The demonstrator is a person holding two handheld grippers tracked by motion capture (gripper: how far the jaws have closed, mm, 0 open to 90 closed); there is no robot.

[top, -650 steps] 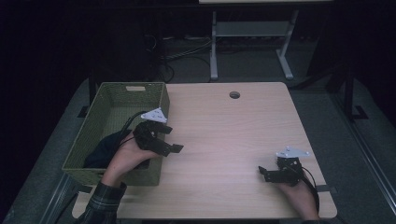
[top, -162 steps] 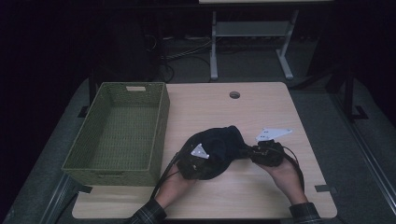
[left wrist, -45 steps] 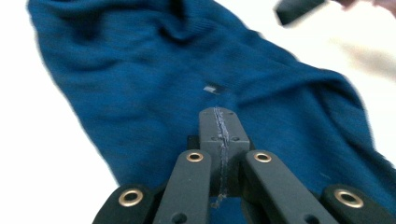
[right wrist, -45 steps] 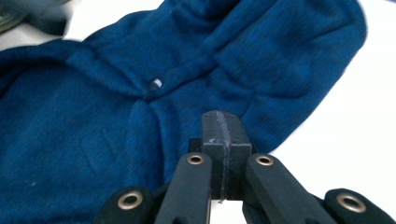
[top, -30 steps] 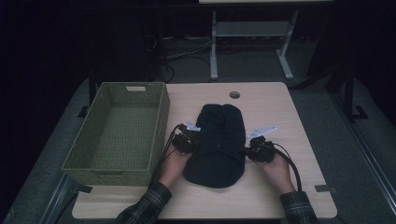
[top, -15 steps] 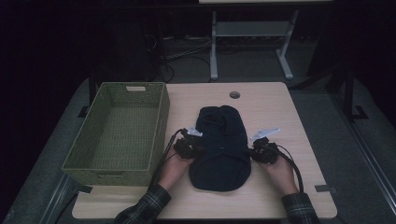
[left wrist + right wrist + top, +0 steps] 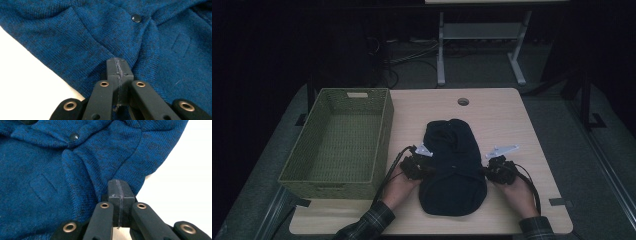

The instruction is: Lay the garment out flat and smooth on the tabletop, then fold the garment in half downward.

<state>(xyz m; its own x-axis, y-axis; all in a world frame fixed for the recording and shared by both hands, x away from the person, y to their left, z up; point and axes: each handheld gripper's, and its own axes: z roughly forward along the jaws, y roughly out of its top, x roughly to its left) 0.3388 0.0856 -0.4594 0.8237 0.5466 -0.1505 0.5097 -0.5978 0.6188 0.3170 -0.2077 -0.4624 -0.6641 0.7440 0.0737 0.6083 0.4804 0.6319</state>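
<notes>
A dark blue knitted garment (image 7: 454,170) lies spread on the wooden table (image 7: 512,120), long axis running away from me. My left gripper (image 7: 427,168) is shut on its left edge, and the right gripper (image 7: 488,171) is shut on its right edge. In the left gripper view the jaws (image 7: 117,62) meet, and the knit (image 7: 75,37) bunches into folds at their tip. The right gripper view shows the same: closed jaws (image 7: 119,183) with cloth (image 7: 37,195) puckered around them. A dark snap button (image 7: 136,18) (image 7: 74,136) sits on the fabric beyond each tip.
A green woven basket (image 7: 384,130) stands on the left part of the table, nothing inside it, close to my left hand. A round cable hole (image 7: 463,101) is near the far edge. A grey desk frame (image 7: 441,50) stands on the floor behind.
Both hands have drawn back toward the near edge of the table, dragging the garment with them. Both grippers stay closed on the cloth.
</notes>
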